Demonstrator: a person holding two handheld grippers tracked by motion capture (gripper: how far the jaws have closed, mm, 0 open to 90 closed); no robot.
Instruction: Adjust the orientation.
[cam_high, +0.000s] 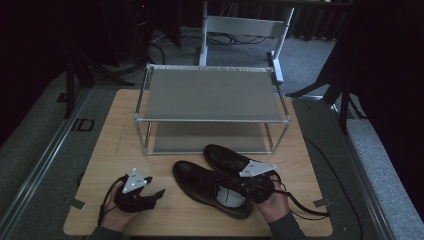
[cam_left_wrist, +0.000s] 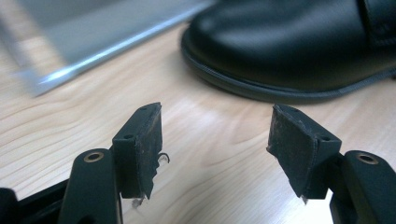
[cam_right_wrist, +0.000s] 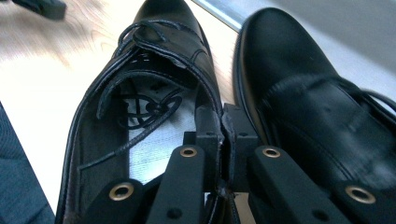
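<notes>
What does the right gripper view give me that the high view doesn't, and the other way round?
The right gripper view alone shows the right gripper's jaws shut on the side wall of the near shoe, beside its open mouth, pale insole and loose laces. The high view alone shows the two-shelf rack at the back of the wooden table, and the left gripper low over the table to the left of the shoes. Both share the pair: the near shoe and the second shoe side by side.
</notes>
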